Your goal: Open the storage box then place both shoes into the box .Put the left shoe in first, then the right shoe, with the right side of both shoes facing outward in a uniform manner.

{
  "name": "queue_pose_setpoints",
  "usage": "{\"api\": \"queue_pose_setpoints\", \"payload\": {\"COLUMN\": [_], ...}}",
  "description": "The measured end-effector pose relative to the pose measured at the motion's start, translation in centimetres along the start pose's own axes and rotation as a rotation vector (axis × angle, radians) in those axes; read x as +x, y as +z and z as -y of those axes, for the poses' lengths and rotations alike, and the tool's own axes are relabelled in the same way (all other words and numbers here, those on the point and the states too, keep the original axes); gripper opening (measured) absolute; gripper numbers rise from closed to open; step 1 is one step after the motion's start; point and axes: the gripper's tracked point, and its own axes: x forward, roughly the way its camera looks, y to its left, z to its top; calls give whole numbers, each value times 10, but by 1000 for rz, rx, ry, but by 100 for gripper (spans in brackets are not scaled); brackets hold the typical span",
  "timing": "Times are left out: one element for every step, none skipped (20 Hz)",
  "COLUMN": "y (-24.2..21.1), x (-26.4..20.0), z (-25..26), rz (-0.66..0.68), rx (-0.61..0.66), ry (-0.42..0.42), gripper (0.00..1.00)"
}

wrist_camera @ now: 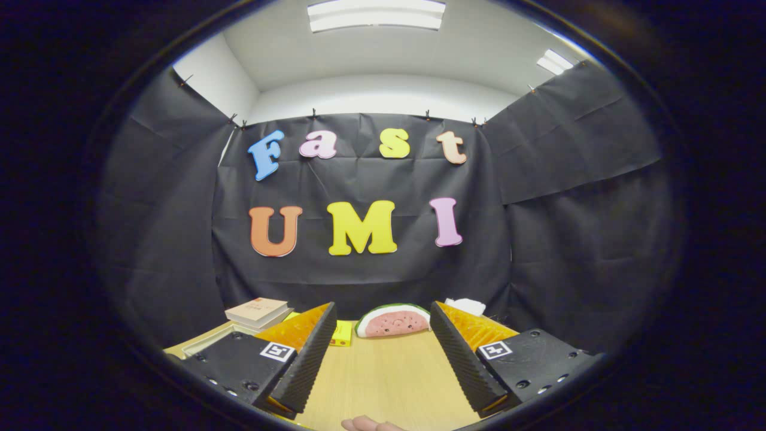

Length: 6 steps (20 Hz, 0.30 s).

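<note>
Looking along the wooden bench, I see no storage box and no shoes, so I cannot tell where they are or how far the job has gone. Whoever holds the gripper should turn it slowly until the box comes into sight. Its fingers stand wide apart and hold nothing. Ahead lies a watermelon pillow (it could get bumped). A stack of books sits beside one finger. Part of a hand peeks in below.

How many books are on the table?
1: a book at the table's far end, beyond the open tool's fingers, beside the watermelon toy. Others may be hidden.
</note>
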Motion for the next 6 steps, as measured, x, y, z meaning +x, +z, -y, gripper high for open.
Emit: {"api": "queue_pose_setpoints", "payload": {"y": [-2, -4, -6, -8, -9, -9], "x": [-3, -6, -8, -9, -9, -9], "z": [-3, -8, -11, -13, -15, -16], "rz": [-7, -19, -28, -35, -33, -31], "rx": [-2, -4, -9, -16, -23, -28], "ry": [3, 15, 23, 28, 30, 27], "gripper": [95, 95, 95, 95, 95, 95]}}
